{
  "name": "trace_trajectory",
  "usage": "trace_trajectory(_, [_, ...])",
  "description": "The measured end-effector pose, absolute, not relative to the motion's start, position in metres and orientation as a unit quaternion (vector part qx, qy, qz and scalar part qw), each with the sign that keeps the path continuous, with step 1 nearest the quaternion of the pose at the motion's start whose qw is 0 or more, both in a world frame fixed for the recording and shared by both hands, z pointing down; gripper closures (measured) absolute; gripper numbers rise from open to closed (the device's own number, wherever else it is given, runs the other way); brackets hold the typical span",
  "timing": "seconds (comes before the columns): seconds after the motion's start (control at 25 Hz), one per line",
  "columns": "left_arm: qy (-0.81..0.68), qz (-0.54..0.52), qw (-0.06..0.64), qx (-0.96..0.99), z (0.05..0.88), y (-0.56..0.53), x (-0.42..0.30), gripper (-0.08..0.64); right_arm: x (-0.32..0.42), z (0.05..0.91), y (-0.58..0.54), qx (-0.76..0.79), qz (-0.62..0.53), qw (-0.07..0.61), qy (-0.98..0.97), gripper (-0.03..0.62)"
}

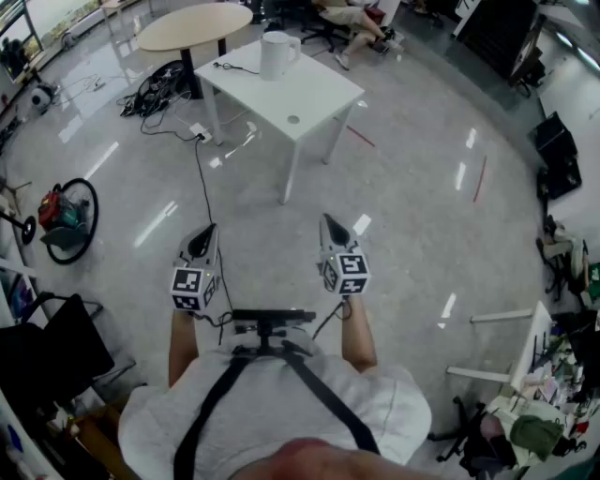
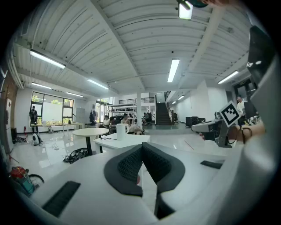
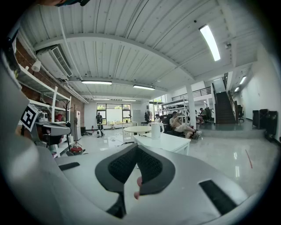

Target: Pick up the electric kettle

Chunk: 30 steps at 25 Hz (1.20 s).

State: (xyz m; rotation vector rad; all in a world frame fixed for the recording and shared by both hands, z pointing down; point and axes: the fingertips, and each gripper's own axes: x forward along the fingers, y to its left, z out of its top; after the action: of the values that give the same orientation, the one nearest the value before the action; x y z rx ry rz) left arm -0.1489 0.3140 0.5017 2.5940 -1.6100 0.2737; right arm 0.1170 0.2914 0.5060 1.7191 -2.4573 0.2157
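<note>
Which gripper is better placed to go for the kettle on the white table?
Right, marginally. The left gripper and the right gripper are both shut, empty and far from the table. The kettle stands roughly midway ahead, but its handle points to the right gripper's side.

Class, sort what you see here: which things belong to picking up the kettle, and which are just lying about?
Job: electric kettle; white table under it; left hand-held gripper and right hand-held gripper, both shut and empty.
Lying about: round table; floor cables; red device.
</note>
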Motion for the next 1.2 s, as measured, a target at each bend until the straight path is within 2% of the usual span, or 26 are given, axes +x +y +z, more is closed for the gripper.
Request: trace_trajectory(1.2, [-0.534,0.091,0.048,0.839,0.507,0.306,-0.123,0.554,0.138,0.525,0.279,0.552,0.103,0.062,-0.825,0.581])
